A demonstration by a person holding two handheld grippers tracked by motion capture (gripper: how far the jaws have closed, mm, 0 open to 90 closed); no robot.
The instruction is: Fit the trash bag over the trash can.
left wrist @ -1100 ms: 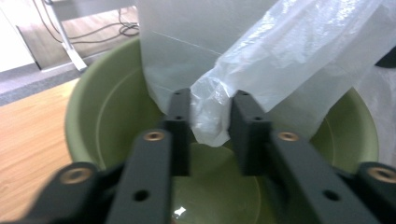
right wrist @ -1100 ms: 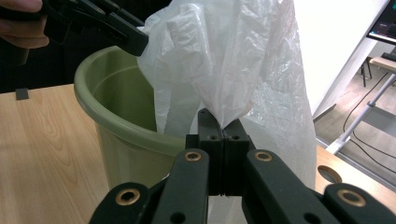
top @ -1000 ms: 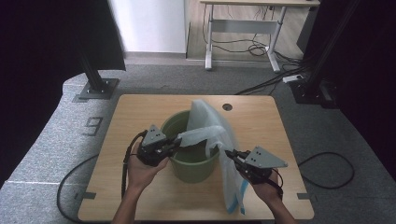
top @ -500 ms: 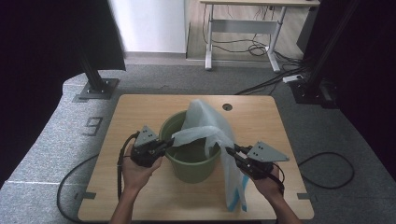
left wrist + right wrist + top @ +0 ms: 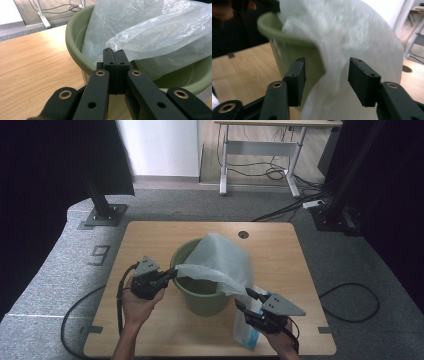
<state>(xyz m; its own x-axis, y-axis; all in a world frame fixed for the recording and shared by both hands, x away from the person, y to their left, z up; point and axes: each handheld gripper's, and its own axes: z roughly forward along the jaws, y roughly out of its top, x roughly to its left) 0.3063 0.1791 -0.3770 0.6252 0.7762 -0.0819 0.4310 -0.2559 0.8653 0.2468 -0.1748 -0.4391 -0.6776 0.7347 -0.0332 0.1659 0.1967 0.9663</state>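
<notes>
From the high view, a green bucket sits mid-table with a clear plastic bag draped over its rim toward five o'clock. The left gripper, at nine o'clock of the bucket, pinches the bag's edge; the right gripper sits at five o'clock. In the left gripper view, the jaws are clamped tight on the bag at the bucket rim. In the right gripper view, the jaws have just been opening; the bag hangs loose between the pads, beside the bucket.
</notes>
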